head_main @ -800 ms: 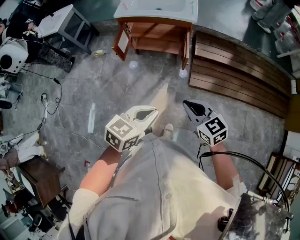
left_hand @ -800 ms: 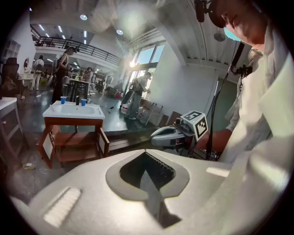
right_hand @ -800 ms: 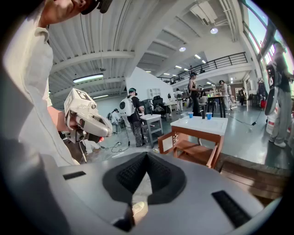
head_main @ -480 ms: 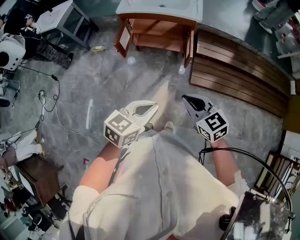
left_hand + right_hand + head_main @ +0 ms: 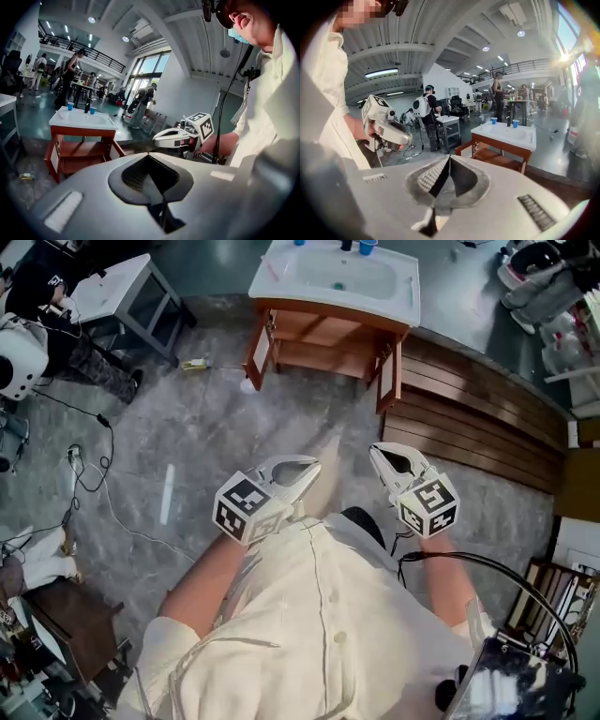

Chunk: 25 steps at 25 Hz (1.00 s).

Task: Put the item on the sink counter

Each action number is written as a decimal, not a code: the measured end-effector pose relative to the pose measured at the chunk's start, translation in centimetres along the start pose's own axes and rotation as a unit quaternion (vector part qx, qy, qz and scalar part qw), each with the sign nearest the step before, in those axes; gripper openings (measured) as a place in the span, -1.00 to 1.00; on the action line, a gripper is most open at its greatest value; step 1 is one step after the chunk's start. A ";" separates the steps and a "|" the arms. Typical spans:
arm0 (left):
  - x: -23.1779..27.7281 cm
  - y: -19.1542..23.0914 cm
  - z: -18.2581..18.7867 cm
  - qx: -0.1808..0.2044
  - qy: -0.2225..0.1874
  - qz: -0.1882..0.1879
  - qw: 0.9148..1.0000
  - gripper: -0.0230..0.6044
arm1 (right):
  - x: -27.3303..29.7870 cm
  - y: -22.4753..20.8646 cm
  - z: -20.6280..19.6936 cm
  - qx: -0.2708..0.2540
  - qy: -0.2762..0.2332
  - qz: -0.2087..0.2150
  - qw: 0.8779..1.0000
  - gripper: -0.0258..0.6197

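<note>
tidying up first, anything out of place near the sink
The wooden cabinet under the white sink counter has both doors hanging open. A small yellowish scrap and a white strip lie loose on the grey floor.

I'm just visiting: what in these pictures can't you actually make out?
- Head view: the blue cups on the white sink counter are cut by the top edge.
- Left gripper view: the dark upright thing between them, too small to name.
- Head view: the yellowish scrap on the grey floor, too small to identify.
- Item to place: unclear; left gripper and right gripper are shut, empty.
</note>
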State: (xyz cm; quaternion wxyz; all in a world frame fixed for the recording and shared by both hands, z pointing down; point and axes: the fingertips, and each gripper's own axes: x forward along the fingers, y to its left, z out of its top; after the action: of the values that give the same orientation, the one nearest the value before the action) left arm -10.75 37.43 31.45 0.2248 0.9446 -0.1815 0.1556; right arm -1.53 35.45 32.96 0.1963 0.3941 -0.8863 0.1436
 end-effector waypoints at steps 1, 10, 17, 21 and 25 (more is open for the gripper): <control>-0.3 1.0 -0.3 0.003 0.002 -0.001 1.000 -0.91 | 0.8 -0.3 0.5 0.000 -0.003 -0.007 1.000 -0.90; 2.0 9.0 0.6 -0.041 0.004 0.021 0.999 -0.91 | 5.5 -5.5 2.8 0.013 0.000 -0.016 1.000 -0.59; 8.2 15.0 7.9 -0.027 -0.007 0.053 0.998 -0.91 | 9.4 -14.9 7.0 -0.006 -0.011 0.018 1.000 -0.59; 10.9 18.6 11.8 -0.025 -0.016 0.095 0.995 -0.91 | 10.7 -19.1 8.9 -0.024 -0.017 0.042 0.999 -0.59; 13.5 23.0 14.1 -0.041 -0.018 0.131 0.990 -0.90 | 12.0 -23.2 9.2 -0.031 -0.014 0.053 0.998 -0.59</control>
State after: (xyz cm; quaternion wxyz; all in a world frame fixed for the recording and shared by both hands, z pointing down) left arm -5.27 7.82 33.02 0.2378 0.9052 -0.3145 0.1588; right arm 6.52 8.93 32.72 0.1880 0.3419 -0.9128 0.1204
